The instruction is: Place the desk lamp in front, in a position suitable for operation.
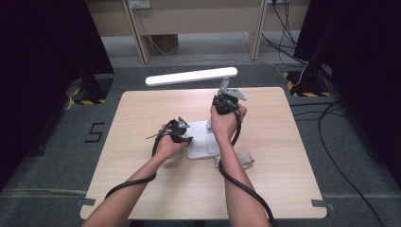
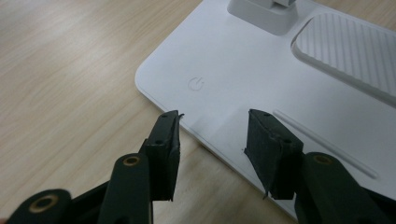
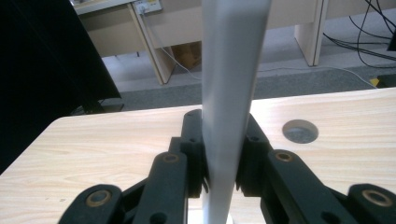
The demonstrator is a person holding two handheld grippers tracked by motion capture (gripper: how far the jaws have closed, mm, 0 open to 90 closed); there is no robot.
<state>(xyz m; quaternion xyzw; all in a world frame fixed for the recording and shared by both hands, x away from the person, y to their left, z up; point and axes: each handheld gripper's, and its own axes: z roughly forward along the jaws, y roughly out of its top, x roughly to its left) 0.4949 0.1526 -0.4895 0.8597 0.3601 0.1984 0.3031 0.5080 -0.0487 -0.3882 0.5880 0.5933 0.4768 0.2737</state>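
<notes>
From the near edge of the worktop [image 1: 142,189] 2 forearms reach forward, each with a black cable trailing back along it. A small folded grey cloth [image 1: 243,158] lies just right of the right forearm, close behind the lamp's base on the near side.

The left gripper [image 1: 182,134] sits near the middle of the worktop, aimed at the left edge of the white lamp base [image 1: 201,146]. In the left gripper view its jaws [image 2: 212,140] stand apart and released, with nothing pinched between them; the 2 black pads hover over the base's near rim, and the faint power symbol [image 2: 196,84] lies just ahead of the left pad. A ribbed oval pad [image 2: 350,51] is set into the base farther on, beside the foot of the lamp's stem.

The right gripper [image 1: 226,103] is a little farther back and higher, above the base. In the right gripper view its jaws [image 3: 223,158] are clenched on the lamp's upright white arm [image 3: 231,93], which runs straight up between the 2 pads, pressed from both sides.

Beyond the right gripper the lamp's long lit head [image 1: 191,76] stretches level toward the left, over the far edge of the worktop. A round cable hole [image 3: 300,131] shows in the worktop near its far right corner. Past the worktop stand pale wooden desk legs [image 1: 139,33] and loose cables on the grey floor.
</notes>
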